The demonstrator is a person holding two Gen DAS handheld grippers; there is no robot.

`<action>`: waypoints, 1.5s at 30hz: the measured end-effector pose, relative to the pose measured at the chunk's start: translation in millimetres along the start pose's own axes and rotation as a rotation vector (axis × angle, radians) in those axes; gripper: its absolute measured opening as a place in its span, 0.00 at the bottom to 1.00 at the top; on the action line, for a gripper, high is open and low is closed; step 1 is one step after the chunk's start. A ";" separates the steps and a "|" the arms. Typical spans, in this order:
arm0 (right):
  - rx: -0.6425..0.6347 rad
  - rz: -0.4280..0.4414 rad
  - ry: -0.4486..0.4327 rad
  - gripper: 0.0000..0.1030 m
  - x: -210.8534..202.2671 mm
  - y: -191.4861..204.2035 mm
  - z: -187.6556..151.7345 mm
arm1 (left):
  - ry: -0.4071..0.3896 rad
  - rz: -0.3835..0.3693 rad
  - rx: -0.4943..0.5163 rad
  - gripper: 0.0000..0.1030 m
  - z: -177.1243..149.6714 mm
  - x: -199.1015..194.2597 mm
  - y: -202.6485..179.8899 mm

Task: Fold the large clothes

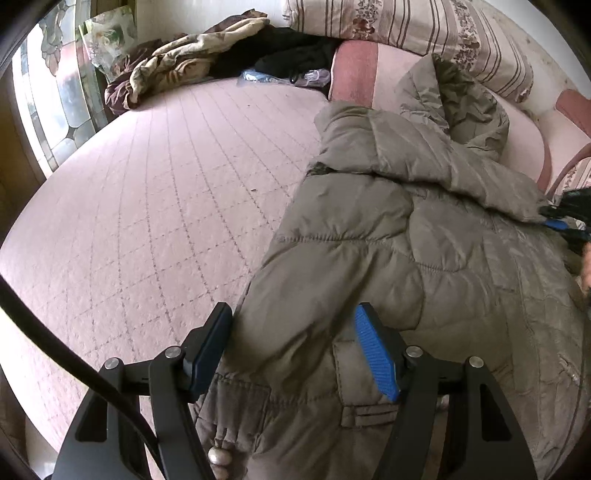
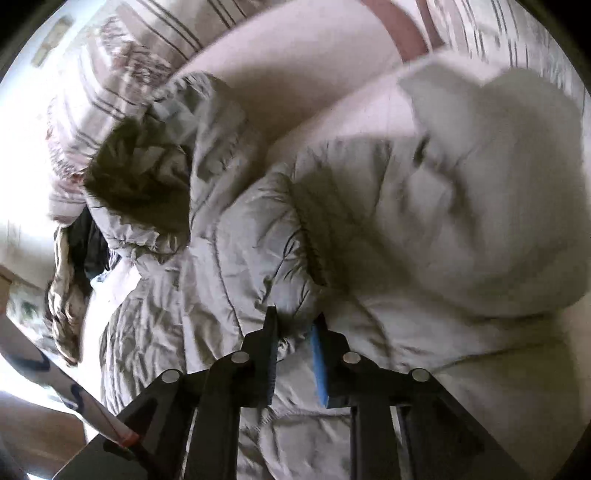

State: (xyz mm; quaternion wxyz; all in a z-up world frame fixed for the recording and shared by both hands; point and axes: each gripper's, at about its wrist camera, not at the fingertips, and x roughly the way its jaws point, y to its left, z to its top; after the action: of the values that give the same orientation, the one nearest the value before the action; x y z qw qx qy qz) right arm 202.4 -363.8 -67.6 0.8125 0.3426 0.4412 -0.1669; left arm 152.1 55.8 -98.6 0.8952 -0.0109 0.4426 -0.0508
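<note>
A large olive-grey puffer jacket (image 1: 406,229) lies on the pink quilted bed (image 1: 147,192), hood toward the pillows. My left gripper (image 1: 291,321) is open, its blue-padded fingers straddling the jacket's lower hem edge near a pocket. In the right wrist view the same jacket (image 2: 369,221) fills the frame, its fur-trimmed hood (image 2: 136,184) at upper left. My right gripper (image 2: 295,325) is shut on a bunched fold of the jacket by the elastic cuff. The right gripper also shows at the left wrist view's right edge (image 1: 565,221).
A brown and beige blanket (image 1: 173,62) and dark clothes (image 1: 291,51) are piled at the bed's far end. Striped floral pillows (image 1: 424,29) lie along the headboard. A stained-glass window (image 1: 55,99) is at left. A black cable (image 1: 55,339) crosses the lower left.
</note>
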 end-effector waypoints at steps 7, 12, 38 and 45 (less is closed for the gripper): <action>-0.042 -0.087 -0.015 0.16 -24.0 -31.1 -21.9 | 0.001 0.015 -0.015 0.66 -6.3 0.3 3.1; 0.010 -0.115 0.019 0.26 0.0 -45.9 -28.5 | -0.002 0.044 -0.023 0.66 -6.8 -0.3 2.3; 0.439 -0.125 -0.212 0.52 -88.8 -339.5 121.5 | 0.131 -0.105 0.017 0.66 1.6 -50.6 -109.5; 0.422 -0.176 -0.224 0.14 -63.2 -342.9 168.1 | 0.177 -0.067 0.018 0.66 -0.1 -22.9 -117.9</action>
State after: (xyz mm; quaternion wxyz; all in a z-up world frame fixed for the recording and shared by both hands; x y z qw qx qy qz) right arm 71.9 -727.3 -92.3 0.7492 0.4441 0.3318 -0.3624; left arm 128.6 -59.1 -73.0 0.8505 -0.0130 0.5188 -0.0855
